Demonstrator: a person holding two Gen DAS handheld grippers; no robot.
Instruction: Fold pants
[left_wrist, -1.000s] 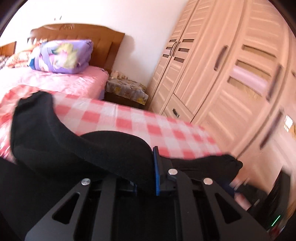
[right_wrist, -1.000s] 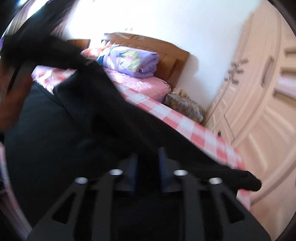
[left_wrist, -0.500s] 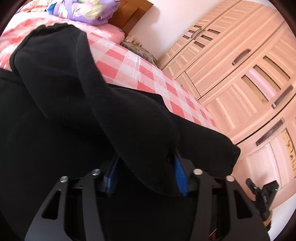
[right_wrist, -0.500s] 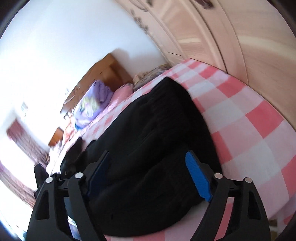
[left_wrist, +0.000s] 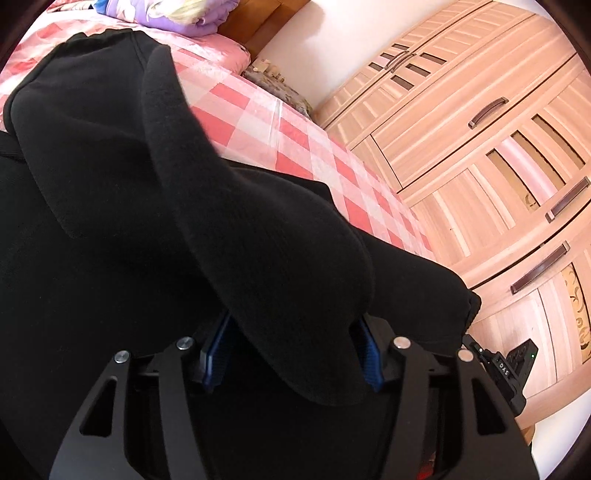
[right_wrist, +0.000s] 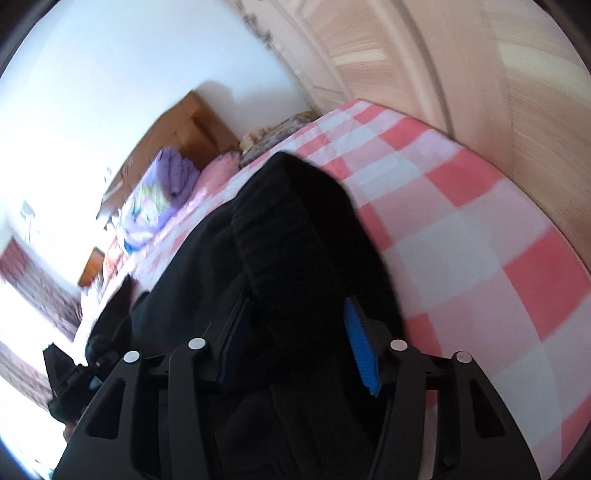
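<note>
The black pants (left_wrist: 110, 166) lie bunched on the pink checked bed sheet (left_wrist: 295, 140). In the left wrist view a thick fold of them bulges up between the blue pads (left_wrist: 369, 354) of my left gripper (left_wrist: 291, 354), whose jaws stand apart and loose around it. In the right wrist view my right gripper (right_wrist: 299, 349) straddles a ribbed black band of the pants (right_wrist: 295, 221) near the bed's edge. Its jaws are closing with the cloth between them, and the inner face of the blue pad (right_wrist: 362, 350) still shows. The sheet (right_wrist: 461, 229) lies bare to the right.
A wooden wardrobe (left_wrist: 480, 147) runs close along the bed's right side. A folded purple quilt (left_wrist: 177, 11) and headboard (left_wrist: 266, 22) are at the far end, with a covered nightstand (left_wrist: 280, 85) beside them. A black device (left_wrist: 509, 369) shows past the pants' edge.
The left jaws went from shut on the cloth to apart, and the left hand sank toward the bed. The right gripper rolled, swung toward the wardrobe side, and its jaws narrowed around the cloth.
</note>
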